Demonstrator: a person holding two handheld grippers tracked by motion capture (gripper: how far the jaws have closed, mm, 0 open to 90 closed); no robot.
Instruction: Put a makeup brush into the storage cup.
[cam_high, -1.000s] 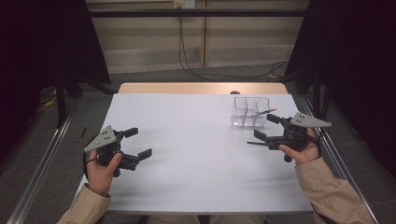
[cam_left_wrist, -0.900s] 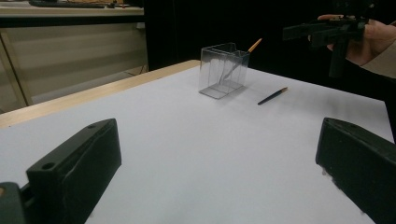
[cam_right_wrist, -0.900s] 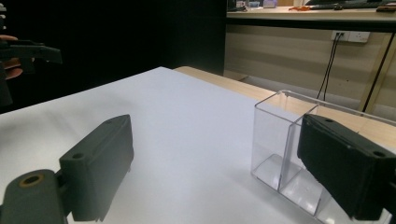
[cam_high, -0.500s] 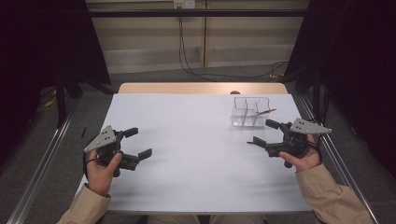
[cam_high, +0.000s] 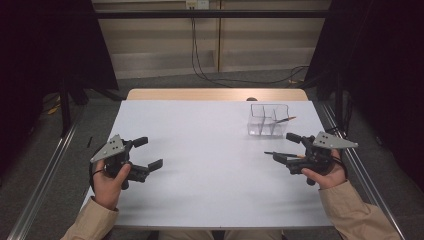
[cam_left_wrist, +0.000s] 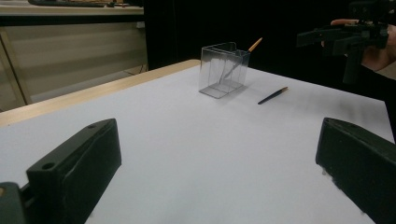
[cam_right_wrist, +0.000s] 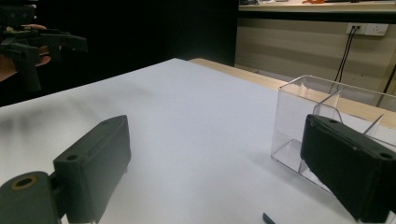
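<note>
The right hand-held gripper (cam_high: 288, 148) has drifted back from the clear container (cam_high: 267, 120) toward the person over the last second, and now hovers just above the loose brush (cam_high: 284, 154) lying on the white surface (cam_high: 210, 165), on the near side of the container. Its jaws stand wide apart, holding nothing; in its own view they straddle the container's corner, with the dark brush tip (cam_right_wrist: 268, 218) barely showing between them at the bottom. A second brush (cam_high: 284, 119) already leans inside the container. That retreat suggests the person is lining up to pick the loose brush and drop it in beside the first. The left hand-held gripper (cam_high: 147, 152) has not moved, released and idle, well away from the container.
</note>
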